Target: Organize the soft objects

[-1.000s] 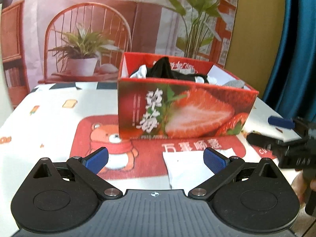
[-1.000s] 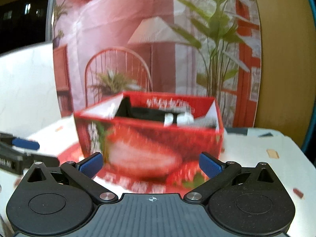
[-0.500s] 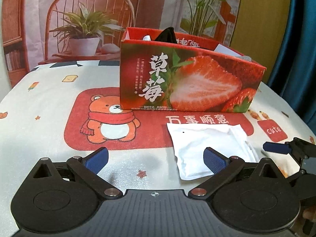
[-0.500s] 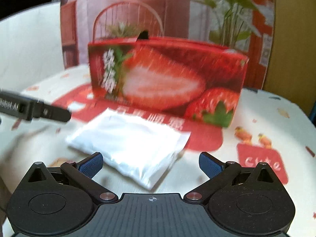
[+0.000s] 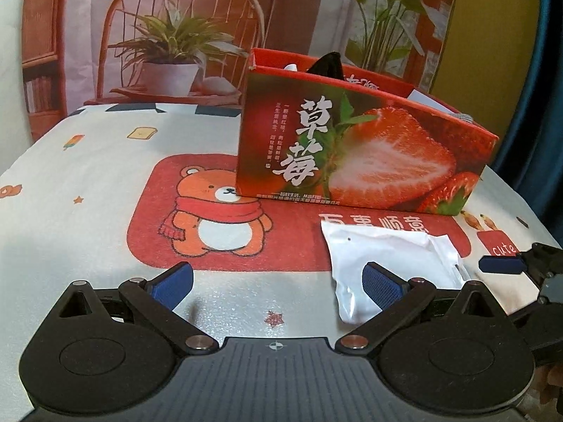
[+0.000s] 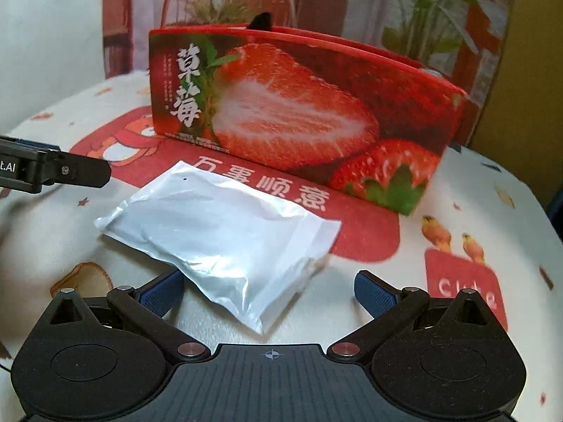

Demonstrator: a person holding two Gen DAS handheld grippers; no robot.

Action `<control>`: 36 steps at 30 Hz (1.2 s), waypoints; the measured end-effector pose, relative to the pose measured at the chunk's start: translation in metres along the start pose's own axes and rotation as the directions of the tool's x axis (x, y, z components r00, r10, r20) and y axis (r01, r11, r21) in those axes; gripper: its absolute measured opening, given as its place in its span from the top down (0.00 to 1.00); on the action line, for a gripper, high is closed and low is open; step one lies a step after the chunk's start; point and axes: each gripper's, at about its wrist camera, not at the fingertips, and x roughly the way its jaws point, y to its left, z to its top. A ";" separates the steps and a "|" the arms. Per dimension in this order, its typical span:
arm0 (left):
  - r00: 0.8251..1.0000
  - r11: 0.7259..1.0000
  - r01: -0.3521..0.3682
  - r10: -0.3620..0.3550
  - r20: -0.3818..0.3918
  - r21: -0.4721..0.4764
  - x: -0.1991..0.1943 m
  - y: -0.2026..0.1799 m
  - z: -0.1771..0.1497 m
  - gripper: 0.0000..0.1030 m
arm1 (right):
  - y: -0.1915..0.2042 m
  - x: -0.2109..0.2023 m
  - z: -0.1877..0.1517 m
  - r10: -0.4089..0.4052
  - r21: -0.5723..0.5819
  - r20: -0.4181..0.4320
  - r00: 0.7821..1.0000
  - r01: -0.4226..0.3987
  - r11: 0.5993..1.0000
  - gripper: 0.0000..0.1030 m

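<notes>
A white soft plastic pouch (image 6: 225,235) lies flat on the tablecloth in front of the red strawberry box (image 6: 302,119). My right gripper (image 6: 269,290) is open, low over the table, and the pouch's near corner lies between its blue pads. In the left wrist view the pouch (image 5: 390,260) sits to the right, its edge behind the right pad of my open left gripper (image 5: 278,285). The box (image 5: 359,154) holds black and white cloth that pokes over its rim (image 5: 327,65). The right gripper's fingers (image 5: 503,263) show at the far right.
A tablecloth with a red bear panel (image 5: 218,211) covers the round table. A printed backdrop with a chair and plants (image 5: 176,42) hangs behind. A teal curtain (image 5: 549,105) is at the right. The left gripper's finger (image 6: 63,172) reaches in from the left.
Both grippers dropped lower toward the table. The right gripper closed in on the white pouch, which now lies between its pads. The box interior is now mostly hidden behind its front wall.
</notes>
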 end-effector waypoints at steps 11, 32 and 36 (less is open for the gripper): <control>1.000 1.000 -0.019 0.019 -0.007 -0.013 0.007 0.003 -0.001 0.00 | -0.007 0.030 0.022 0.047 0.041 -0.048 0.998 -0.045 0.998 0.01; 0.999 0.999 -0.040 0.040 -0.032 0.001 0.021 -0.003 0.002 0.00 | -0.026 0.031 0.030 0.070 0.110 0.067 0.995 -0.077 0.991 0.01; 0.999 0.999 -0.032 0.033 -0.028 0.009 0.019 -0.004 0.011 0.00 | -0.034 0.025 0.031 0.062 0.146 0.104 0.993 -0.077 0.986 0.01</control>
